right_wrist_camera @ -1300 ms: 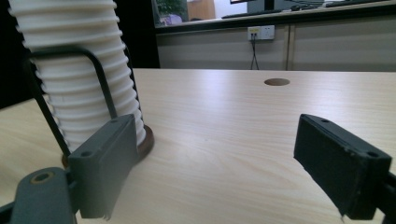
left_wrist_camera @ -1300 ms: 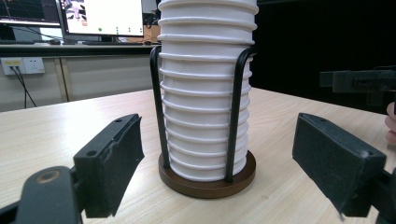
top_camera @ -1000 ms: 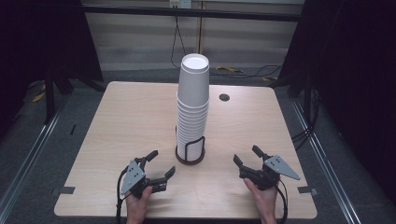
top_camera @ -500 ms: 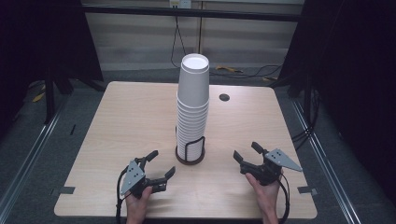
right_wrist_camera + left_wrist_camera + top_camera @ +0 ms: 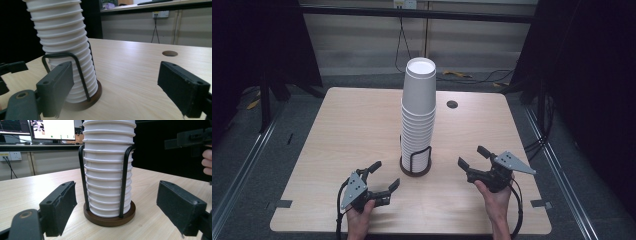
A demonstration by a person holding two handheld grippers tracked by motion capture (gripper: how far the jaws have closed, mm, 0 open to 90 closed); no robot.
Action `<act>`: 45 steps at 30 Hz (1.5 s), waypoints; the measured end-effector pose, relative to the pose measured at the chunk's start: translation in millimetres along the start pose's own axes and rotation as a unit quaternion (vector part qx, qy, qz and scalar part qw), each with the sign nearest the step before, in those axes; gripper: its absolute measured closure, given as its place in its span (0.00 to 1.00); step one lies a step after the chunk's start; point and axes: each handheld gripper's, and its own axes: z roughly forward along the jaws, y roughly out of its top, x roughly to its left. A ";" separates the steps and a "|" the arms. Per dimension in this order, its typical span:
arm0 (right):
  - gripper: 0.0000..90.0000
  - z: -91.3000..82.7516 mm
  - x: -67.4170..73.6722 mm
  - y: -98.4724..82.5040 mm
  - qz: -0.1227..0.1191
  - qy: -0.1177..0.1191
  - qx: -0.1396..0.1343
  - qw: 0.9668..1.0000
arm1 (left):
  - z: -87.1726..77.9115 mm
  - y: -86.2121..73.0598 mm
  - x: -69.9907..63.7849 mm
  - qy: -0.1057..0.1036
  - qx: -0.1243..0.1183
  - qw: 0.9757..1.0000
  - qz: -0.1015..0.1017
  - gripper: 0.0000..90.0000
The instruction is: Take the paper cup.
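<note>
Tall stack of white ribbed paper cups (image 5: 418, 115) standing in black wire holder on round brown base (image 5: 415, 167), mid pale wooden bench (image 5: 342, 130). Left claw (image 5: 382, 177) and right claw (image 5: 472, 156) hovering either side, both spread, gripping nothing.

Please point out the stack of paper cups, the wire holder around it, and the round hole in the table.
stack of paper cups (image 5: 418, 107), high view, on the side wall midway up.
wire holder (image 5: 124, 180), left gripper view, on its right upright rod.
round hole (image 5: 452, 104), high view, at its centre.
</note>
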 end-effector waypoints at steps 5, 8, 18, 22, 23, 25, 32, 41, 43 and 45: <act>0.15 3.0 3.9 12.5 -0.024 0.023 0.012 0.999 | 0.0 0.0 0.0 0.000 0.000 1.000 0.000 0.18; 0.15 4.5 5.7 16.9 -0.025 0.027 0.011 0.999 | 0.0 0.0 0.0 0.000 0.000 1.000 0.000 0.18; 0.15 9.9 13.2 42.2 -0.034 0.070 0.004 0.997 | 0.1 0.0 0.1 -0.001 -0.001 1.000 -0.001 0.18; 0.16 11.5 16.6 52.2 -0.044 0.075 0.004 0.996 | 0.0 0.0 0.1 -0.001 -0.001 1.000 0.000 0.18; 0.15 12.1 17.8 54.4 -0.049 0.071 0.002 0.996 | 0.0 0.0 0.1 -0.002 -0.001 1.000 0.000 0.18; 0.16 12.6 18.4 56.5 -0.057 0.071 0.005 0.996 | 0.0 -0.1 0.1 -0.001 -0.001 1.000 -0.001 0.18; 0.17 17.8 23.4 70.8 -0.073 0.087 0.012 0.994 | -0.1 0.0 0.2 -0.004 -0.001 1.000 0.000 0.18; 0.17 26.0 28.0 96.1 -0.077 0.113 0.002 0.991 | -0.2 0.0 0.2 -0.003 -0.001 1.000 0.000 0.18; 0.17 26.9 28.0 100.0 -0.075 0.116 0.000 0.990 | -0.2 0.0 0.1 -0.003 -0.001 1.000 0.000 0.18; 0.17 27.7 27.7 104.4 -0.072 0.122 -0.003 0.990 | -0.2 0.0 0.1 -0.003 -0.001 1.000 0.000 0.18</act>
